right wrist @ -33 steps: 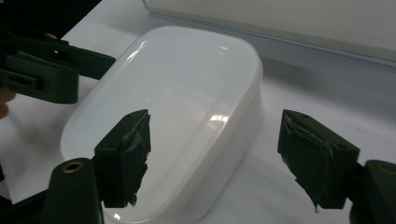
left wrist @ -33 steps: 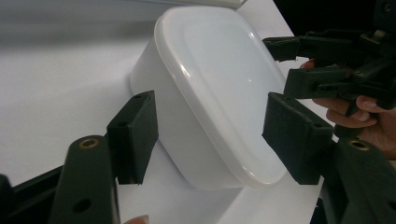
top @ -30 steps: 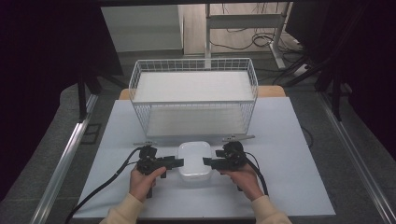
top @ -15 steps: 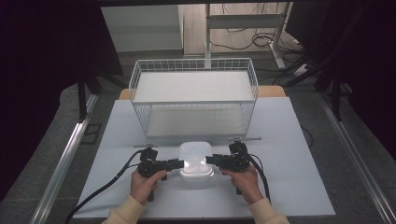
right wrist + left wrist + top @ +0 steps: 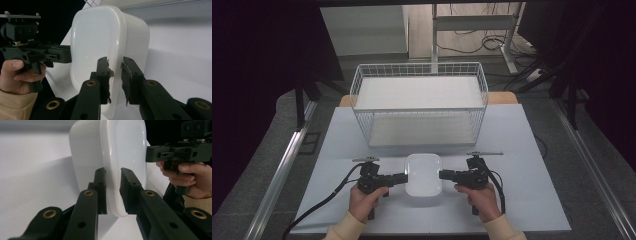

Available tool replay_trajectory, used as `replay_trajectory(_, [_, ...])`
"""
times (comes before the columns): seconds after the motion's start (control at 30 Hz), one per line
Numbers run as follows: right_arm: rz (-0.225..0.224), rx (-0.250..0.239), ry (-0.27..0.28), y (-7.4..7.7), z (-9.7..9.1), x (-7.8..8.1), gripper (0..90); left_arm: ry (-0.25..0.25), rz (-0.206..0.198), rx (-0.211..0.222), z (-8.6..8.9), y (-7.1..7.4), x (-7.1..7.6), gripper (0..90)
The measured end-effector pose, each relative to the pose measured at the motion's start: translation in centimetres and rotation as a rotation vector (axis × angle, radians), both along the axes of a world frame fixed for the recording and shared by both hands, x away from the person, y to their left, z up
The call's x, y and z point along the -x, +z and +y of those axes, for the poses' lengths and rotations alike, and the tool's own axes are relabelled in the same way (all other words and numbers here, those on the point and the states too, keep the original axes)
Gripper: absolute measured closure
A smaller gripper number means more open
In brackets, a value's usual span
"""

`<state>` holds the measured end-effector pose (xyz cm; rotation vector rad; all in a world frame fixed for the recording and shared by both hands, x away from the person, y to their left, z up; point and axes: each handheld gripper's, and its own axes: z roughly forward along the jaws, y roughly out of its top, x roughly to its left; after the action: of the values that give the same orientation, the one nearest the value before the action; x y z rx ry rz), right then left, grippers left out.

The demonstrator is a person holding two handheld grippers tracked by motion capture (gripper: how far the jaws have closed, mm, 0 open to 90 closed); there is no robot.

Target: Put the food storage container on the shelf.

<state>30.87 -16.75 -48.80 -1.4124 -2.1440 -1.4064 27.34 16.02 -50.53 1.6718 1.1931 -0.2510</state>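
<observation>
A white plastic container point(image 5: 423, 172) with a lid stands at the front middle of the white tabletop point(image 5: 522, 150). My left gripper point(image 5: 404, 176) reaches its left edge from the side. In the left gripper view the lid's rim point(image 5: 112, 195) lies between the jaws, which have just been closing, and the pads point(image 5: 101, 185) press on it. From the opposite side my right gripper point(image 5: 441, 174) is shut on the right rim. In the right gripper view its torn pads point(image 5: 108, 72) clamp the lid edge of the container point(image 5: 95, 37).
A white wire basket point(image 5: 419, 67) stands behind the container, at the far middle of the table. Cables trail from both grippers toward the front edge. Metal rails run along the floor on both sides of the table.
Both grippers have slid inward to the container's sides, and their jaws have come together on its rim. The container has stayed in place.
</observation>
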Motion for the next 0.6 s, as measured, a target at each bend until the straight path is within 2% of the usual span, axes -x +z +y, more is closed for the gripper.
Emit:
replay_trajectory(0.3, [-0.042, 0.015, 0.013, 0.2, -0.1, 0.3, 78.7, -0.011, -0.017, -0.004, 0.1, 0.3, 0.3, 80.0])
replay_trajectory(0.6, [-0.093, 0.001, 0.035, 0.8, 0.0, 0.6, 78.7, -0.015, -0.048, 0.004, 0.5, 1.1, 0.7, 80.2])
